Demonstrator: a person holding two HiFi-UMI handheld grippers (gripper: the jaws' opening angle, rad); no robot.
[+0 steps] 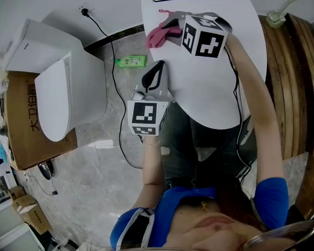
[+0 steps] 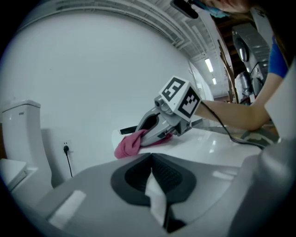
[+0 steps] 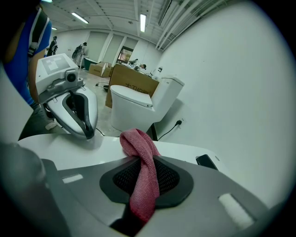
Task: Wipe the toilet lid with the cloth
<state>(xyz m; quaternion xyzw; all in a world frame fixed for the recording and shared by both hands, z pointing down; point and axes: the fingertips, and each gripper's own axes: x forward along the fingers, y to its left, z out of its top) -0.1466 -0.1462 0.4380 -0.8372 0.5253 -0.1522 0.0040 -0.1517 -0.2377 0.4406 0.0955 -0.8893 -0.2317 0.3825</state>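
Cloth [image 3: 140, 152] pinched btwn right tongs [image 3: 138, 194], over table [image 3: 60, 150].

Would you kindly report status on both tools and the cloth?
Right tool shut on pink woven cloth above round white table. Left tool shut, empty. White toilet lid closed. Green bottle on floor between.

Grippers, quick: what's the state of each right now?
Left gripper: fingers closed, apparently holding nothing.
Right gripper: fingers closed on the pink cloth.
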